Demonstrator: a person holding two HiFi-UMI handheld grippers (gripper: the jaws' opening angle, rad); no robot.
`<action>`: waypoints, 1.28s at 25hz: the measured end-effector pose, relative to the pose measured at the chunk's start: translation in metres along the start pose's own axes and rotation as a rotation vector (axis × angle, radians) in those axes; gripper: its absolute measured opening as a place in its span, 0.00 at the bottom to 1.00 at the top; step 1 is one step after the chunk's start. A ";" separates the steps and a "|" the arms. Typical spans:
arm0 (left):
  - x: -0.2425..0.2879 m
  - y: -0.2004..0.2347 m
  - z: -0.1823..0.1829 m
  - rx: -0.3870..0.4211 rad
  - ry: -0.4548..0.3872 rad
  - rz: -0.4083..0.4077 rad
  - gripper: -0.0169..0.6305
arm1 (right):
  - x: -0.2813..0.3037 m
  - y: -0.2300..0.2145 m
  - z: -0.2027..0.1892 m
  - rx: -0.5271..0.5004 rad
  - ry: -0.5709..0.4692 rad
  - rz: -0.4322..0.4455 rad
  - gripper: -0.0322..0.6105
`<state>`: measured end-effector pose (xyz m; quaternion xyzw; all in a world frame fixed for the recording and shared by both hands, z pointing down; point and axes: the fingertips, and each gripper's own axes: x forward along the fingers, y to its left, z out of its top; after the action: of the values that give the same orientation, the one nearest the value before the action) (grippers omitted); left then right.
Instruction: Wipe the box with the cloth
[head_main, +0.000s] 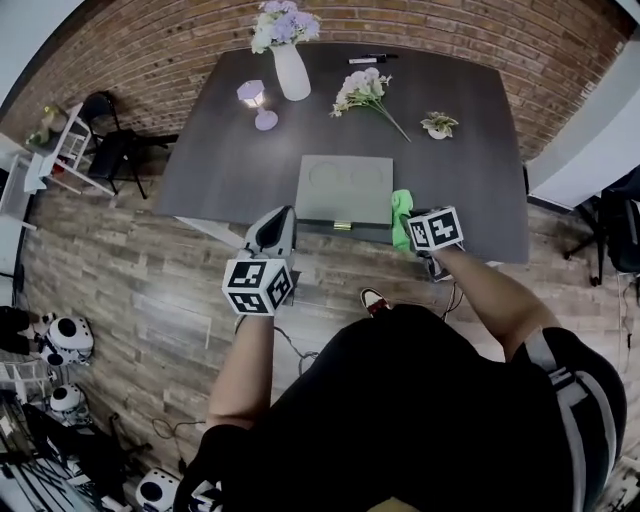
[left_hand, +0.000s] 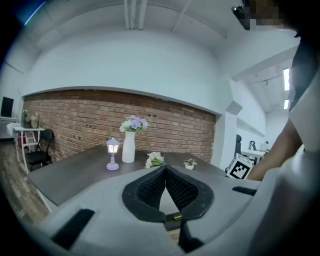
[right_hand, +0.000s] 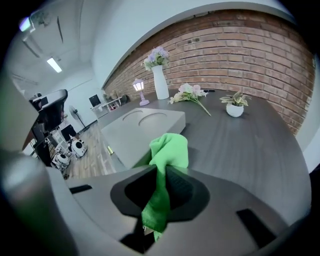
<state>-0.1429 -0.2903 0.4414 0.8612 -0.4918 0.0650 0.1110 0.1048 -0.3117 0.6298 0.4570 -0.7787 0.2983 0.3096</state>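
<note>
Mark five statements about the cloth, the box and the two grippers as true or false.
1. The right gripper is clamped on the green cloth. True.
2. The green cloth lies spread flat on top of the box. False: it hangs bunched from the right gripper, beside the box's right edge.
3. The left gripper holds a flower stem. False: its jaws meet at the tips with nothing between them.
4. The box sits at the near edge of the table. True.
5. The vase has tipped over. False: it stands upright at the far side of the table, with flowers in it.
</note>
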 end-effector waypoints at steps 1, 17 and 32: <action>0.004 0.006 -0.001 -0.013 0.001 0.017 0.04 | 0.006 -0.004 0.007 0.002 0.001 0.004 0.13; 0.048 0.040 -0.027 -0.015 0.125 0.118 0.04 | 0.069 -0.076 0.124 -0.101 -0.027 -0.022 0.13; 0.030 0.071 -0.049 -0.098 0.156 0.216 0.04 | 0.126 -0.013 0.182 -0.433 0.059 0.089 0.13</action>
<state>-0.1893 -0.3375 0.5043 0.7889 -0.5743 0.1194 0.1831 0.0287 -0.5190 0.6130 0.3362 -0.8346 0.1506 0.4096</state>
